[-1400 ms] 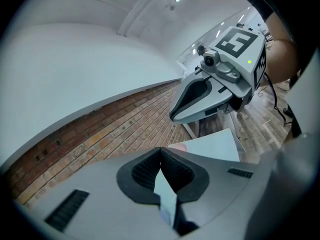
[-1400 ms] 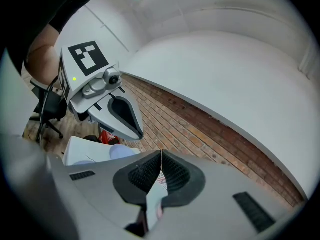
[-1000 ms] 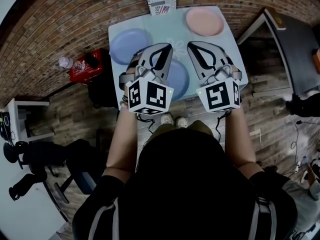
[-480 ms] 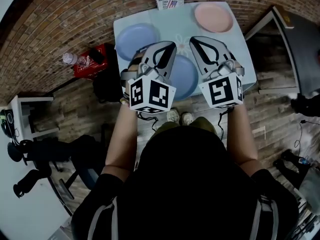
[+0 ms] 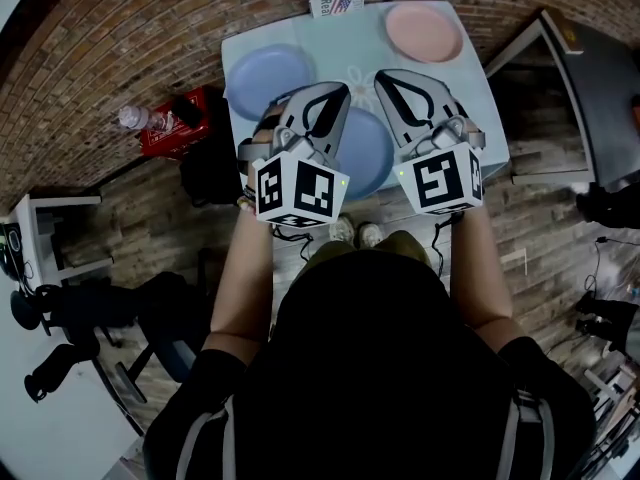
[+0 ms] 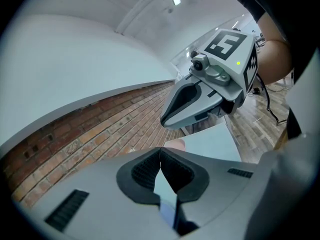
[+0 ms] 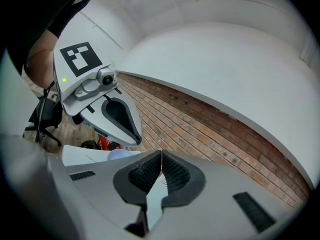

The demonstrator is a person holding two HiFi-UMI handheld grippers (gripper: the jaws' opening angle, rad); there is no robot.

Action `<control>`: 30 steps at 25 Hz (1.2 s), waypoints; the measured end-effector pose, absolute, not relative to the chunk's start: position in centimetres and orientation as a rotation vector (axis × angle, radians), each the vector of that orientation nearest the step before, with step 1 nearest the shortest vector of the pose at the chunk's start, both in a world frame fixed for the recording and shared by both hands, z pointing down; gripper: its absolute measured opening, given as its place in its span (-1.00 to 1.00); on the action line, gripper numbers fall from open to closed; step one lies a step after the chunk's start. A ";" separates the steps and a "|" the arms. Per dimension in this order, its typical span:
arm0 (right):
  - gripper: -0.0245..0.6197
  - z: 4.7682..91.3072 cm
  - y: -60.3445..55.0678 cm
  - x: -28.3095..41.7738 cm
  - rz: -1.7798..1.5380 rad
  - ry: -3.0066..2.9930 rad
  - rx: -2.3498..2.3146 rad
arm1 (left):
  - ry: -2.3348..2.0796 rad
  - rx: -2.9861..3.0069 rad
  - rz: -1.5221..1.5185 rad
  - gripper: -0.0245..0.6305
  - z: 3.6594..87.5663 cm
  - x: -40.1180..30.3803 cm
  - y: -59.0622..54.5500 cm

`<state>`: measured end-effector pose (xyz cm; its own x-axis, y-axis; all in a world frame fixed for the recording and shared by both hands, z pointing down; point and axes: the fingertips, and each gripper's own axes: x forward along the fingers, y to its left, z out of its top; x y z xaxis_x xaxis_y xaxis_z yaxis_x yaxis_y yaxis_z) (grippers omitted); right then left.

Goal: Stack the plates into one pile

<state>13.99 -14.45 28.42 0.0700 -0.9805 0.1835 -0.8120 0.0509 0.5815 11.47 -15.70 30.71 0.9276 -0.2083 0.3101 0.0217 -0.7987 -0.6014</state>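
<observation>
Compared with one second ago, almost nothing is different. The left gripper (image 6: 160, 151) and the right gripper (image 7: 161, 156) hang side by side over the pale blue square table (image 5: 345, 46) as before, each with its jaws pressed together and nothing between them. The three plates lie where they were, well apart: one round blue plate (image 5: 265, 73) at the far left, the second blue plate (image 5: 372, 158) near the front edge under the grippers, and the round pink plate (image 5: 424, 31) in the far right corner. In my judgement the stacking has not started, and the jaws must first spread before they can take a rim.
</observation>
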 end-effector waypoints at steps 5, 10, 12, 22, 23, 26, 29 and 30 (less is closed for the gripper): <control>-0.81 29.2 -14.5 14.7 -0.376 -1.763 1.824 | 0.141 -2.480 -0.456 -0.85 30.9 11.7 -16.1; -0.81 30.3 -14.3 17.9 -0.354 -1.724 1.875 | 0.159 -2.494 -0.463 -0.85 31.8 13.4 -16.0; -0.81 31.1 -14.7 19.6 -0.341 -1.716 1.877 | 0.161 -2.497 -0.472 -0.85 32.2 14.4 -16.1; -0.80 37.0 -16.9 30.7 -0.229 -1.727 1.755 | 0.269 -2.520 -0.575 -0.85 34.3 22.1 -17.7; -0.79 37.8 -17.0 31.9 -0.219 -1.722 1.726 | 0.278 -2.520 -0.587 -0.85 34.5 22.8 -17.8; -0.69 39.8 -17.6 34.8 -0.198 -1.722 1.646 | 0.312 -2.524 -0.618 -0.85 35.1 25.0 -18.3; -0.63 41.9 -18.1 37.3 -0.165 -1.748 1.589 | 0.348 -2.545 -0.644 -0.85 35.9 27.0 -18.4; -0.63 42.7 -18.3 38.1 -0.153 -1.758 1.567 | 0.358 -2.548 -0.652 -0.85 36.1 27.7 -18.3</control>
